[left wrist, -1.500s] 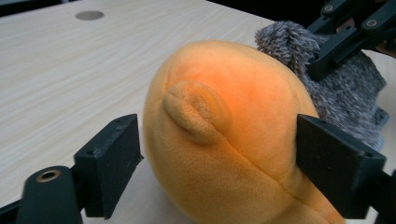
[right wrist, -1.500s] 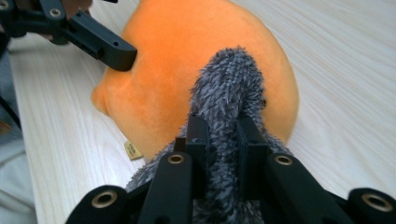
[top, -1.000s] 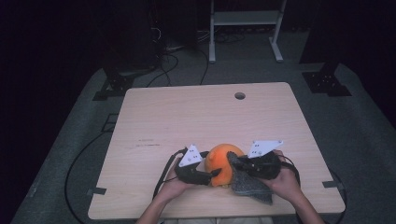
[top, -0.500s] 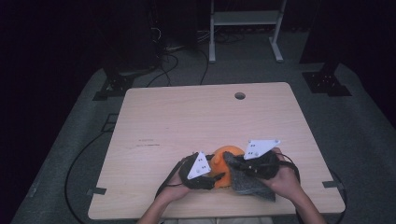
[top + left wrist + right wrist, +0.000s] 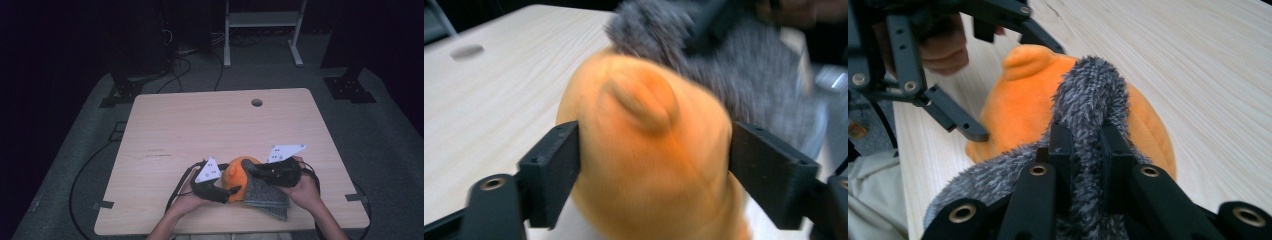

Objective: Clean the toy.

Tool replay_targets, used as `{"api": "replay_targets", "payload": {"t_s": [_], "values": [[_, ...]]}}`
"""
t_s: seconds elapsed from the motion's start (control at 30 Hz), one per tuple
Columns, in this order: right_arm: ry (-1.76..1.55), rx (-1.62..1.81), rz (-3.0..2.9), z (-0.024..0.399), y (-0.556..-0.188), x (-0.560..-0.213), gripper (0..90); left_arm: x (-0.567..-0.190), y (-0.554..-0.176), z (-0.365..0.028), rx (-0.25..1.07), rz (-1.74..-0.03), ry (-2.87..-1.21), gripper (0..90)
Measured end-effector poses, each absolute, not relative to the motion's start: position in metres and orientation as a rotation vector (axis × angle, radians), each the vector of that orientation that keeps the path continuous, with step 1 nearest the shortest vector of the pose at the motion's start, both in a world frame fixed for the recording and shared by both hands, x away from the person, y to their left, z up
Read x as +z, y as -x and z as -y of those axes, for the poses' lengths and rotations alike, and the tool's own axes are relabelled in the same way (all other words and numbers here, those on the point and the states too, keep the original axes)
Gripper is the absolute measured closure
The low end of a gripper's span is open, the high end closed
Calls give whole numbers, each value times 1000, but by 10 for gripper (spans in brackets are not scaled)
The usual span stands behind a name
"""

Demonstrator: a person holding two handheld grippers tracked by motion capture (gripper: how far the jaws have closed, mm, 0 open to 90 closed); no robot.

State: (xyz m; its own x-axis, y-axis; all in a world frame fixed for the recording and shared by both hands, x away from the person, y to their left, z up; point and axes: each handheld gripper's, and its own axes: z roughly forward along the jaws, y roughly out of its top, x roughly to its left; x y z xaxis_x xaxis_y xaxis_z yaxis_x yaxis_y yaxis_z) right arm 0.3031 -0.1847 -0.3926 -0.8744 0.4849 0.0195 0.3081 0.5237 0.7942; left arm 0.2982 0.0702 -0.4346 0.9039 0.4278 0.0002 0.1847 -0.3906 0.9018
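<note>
While near the table (image 5: 150,220) front edge, orange plush (image 5: 238,172) faces open tabletop.

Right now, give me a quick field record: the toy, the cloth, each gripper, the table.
orange plush toy: on the table's near edge, between both grippers
grey fuzzy cloth: beside and partly over the toy
left gripper: jaws have just been opening, one either side of the toy
right gripper: shut on a fold of the cloth
table: light wood, hole near far edge
</note>
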Motion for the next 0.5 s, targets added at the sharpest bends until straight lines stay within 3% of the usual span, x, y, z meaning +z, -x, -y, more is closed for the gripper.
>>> {"api": "replay_targets", "payload": {"t_s": [0.13,0.27,0.33,0.43,0.5], "values": [[-661,1265,-2548,183,-303,-393,786,-437,-301,-76,330,-502,-1977,334],[-731,1255,-2553,196,-310,-402,786,-439,-305,-85,355,-542,-1984,355],[-780,1255,-2552,202,-314,-409,786,-440,-307,-87,378,-588,-1967,342],[-809,1265,-2541,199,-314,-410,786,-436,-308,-86,408,-614,-1957,206],[-794,1252,-2536,193,-312,-409,786,-430,-303,-83,437,-579,-1923,202]]}}
